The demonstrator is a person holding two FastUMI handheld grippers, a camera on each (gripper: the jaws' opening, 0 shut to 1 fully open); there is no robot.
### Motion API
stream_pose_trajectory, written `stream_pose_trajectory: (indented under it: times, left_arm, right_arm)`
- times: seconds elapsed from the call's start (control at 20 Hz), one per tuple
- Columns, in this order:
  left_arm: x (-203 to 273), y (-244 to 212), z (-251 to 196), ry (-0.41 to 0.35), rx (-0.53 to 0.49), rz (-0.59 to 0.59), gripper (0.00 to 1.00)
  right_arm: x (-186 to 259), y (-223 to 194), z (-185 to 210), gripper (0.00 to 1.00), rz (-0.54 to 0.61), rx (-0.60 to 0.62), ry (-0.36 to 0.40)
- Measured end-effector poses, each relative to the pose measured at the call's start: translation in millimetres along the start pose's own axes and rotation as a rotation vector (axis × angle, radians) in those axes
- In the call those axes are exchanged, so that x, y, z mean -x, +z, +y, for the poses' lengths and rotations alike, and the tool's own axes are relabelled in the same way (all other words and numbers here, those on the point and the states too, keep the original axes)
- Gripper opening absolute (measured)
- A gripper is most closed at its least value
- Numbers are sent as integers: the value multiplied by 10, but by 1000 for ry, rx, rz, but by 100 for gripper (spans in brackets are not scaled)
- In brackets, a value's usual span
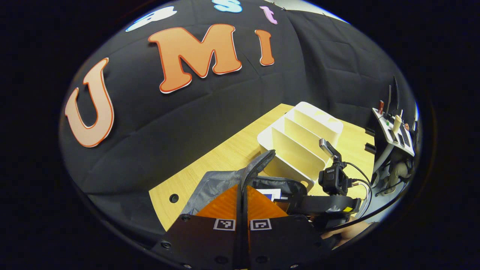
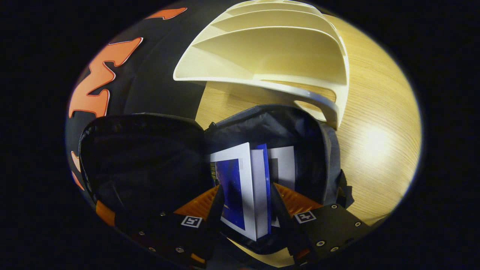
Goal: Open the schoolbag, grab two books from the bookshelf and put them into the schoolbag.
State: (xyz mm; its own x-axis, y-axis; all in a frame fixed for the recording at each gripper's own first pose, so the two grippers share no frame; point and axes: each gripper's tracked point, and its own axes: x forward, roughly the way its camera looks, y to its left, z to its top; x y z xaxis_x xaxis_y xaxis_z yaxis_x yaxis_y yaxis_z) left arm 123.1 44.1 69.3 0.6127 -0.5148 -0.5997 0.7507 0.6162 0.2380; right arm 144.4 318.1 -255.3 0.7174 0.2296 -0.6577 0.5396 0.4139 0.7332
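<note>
Grey fabric schoolbag [image 2: 270,123] is seen unzipped on the wooden tabletop [image 2: 375,142], dark lining exposed, flap [image 2: 142,157] thrown back. Two thin books are seen inside: a blue-and-white book [image 2: 243,187] is grasped by the right tool [image 2: 245,202], a second white book [image 2: 285,165] is set behind it. White ridged plastic bookshelf [image 2: 270,48] is placed just beyond the bag. Left tool [image 1: 243,210] is clenched on the bag's strap [image 1: 258,163]. No legible writing.

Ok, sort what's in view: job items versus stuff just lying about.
Job:
- schoolbag, open
- book between the right hand-held gripper fingers, inside the bag
- white bookshelf, slots empty
- left hand-held gripper, shut on the bag's flap

Lying about:
- wooden table
- stand with tools
</note>
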Motion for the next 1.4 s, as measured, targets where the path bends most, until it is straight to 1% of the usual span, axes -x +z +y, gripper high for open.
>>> stream_pose_trajectory:
  times: [0.05,0.1,0.15,0.2,0.25,0.3,0.35,0.45,0.6,0.65,0.75,0.8,0.85,0.95,1.05,1.1,1.15,1.25,1.4]
  left_arm:
    - [0,-13,8,3,9,0,0]
    - [10,-45,21,4,16,2,0]
    - [23,-66,21,1,26,4,0]
    - [20,-90,-8,-3,39,6,0]
    - [29,-109,-28,-5,51,8,0]
    - [35,-165,-51,-6,65,13,5]
    - [52,-208,-76,-9,85,14,0]
    - [72,-294,-165,-19,142,13,0]
    - [85,-448,-351,-25,231,13,1]
    - [93,-483,-398,-16,255,9,1]
    - [93,-549,-528,-17,309,8,6]
    - [88,-581,-628,-25,338,12,13]
    - [109,-587,-692,-19,360,14,14]
    - [153,-554,-819,-2,391,-1,39]
    - [265,-456,-910,46,385,-38,73]
    - [337,-378,-919,86,375,-71,89]
    - [380,-294,-919,135,369,-106,99]
    - [574,-169,-895,245,380,-189,100]
    - [860,15,-999,318,437,-329,100]
  right_arm:
    - [59,4,-1,77,6,-4,-2]
    - [127,22,9,83,6,-4,-4]
    - [192,48,11,87,2,12,-12]
    - [286,108,-2,95,-16,37,-27]
    - [367,174,-14,97,-41,73,-39]
    - [459,258,-41,98,-70,115,-56]
    - [567,355,-58,98,-104,156,-72]
    - [789,599,-92,98,-175,241,-99]
    - [1026,846,-177,98,-237,352,-140]
    - [1085,929,-205,98,-246,390,-152]
    - [1222,1069,-230,98,-267,469,-168]
    - [1283,1129,-214,98,-276,512,-171]
    - [1336,1177,-189,98,-282,554,-167]
    - [1425,1235,-76,98,-289,638,-143]
    - [1480,1304,45,98,-307,738,-105]
    - [1564,1326,142,98,-322,790,-74]
    - [1659,1353,238,98,-339,842,-44]
    - [1896,1429,429,98,-386,937,20]
    - [2320,1565,672,97,-468,1017,118]
